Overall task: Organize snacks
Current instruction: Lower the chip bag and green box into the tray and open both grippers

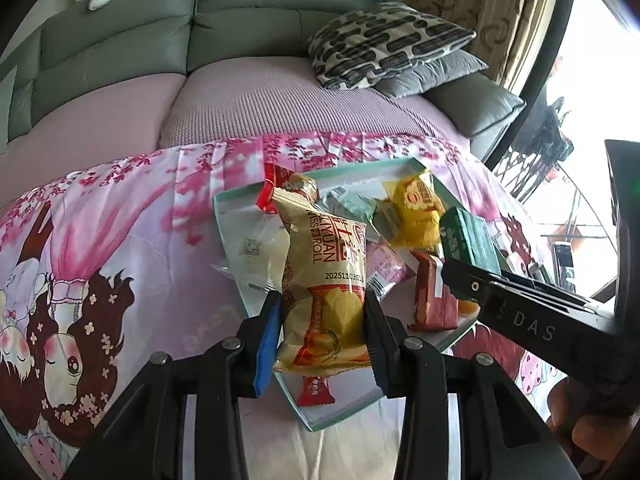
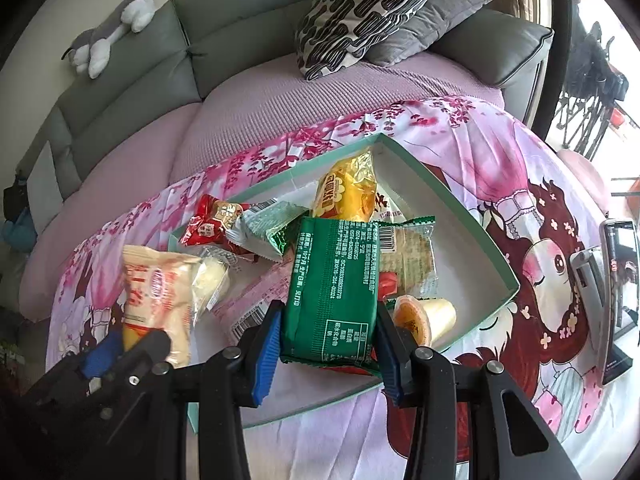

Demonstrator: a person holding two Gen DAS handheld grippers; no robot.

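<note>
Here the left gripper (image 1: pixel 322 332) is closed on a beige swiss roll packet (image 1: pixel 324 276); its two blue-padded fingers press the lower half of the packet from both sides, and the packet stands out forward from them, above the left part of the box (image 1: pixel 230 236). The right gripper (image 2: pixel 326 344) holds in the same way a green packet (image 2: pixel 332 280), which is clamped near its lower end and reaches forward over the middle of the box. From the left wrist view, the right gripper enters from the right edge with this green packet (image 1: pixel 470 238) at its tip, just beside the yellow snack bag (image 1: pixel 416 208). The box is shallow, with a mint-green rim (image 2: pixel 452 200), and it lies on a pink cartoon cloth (image 2: pixel 520 168) that covers the sofa seat (image 2: pixel 280 120). Inside the box, the yellow snack bag (image 2: pixel 348 188) lies toward the far corner, a red candy packet (image 2: pixel 208 224) sits at the left edge, and a silver-green wrapper (image 2: pixel 266 228) is just beside it. A cracker packet (image 2: pixel 412 260) lies right of the green packet, and a small jelly cup (image 2: pixel 424 316) lies on its side near the right finger of the right gripper. A phone (image 2: pixel 618 300) on a stand is at the right edge of the cloth.
</note>
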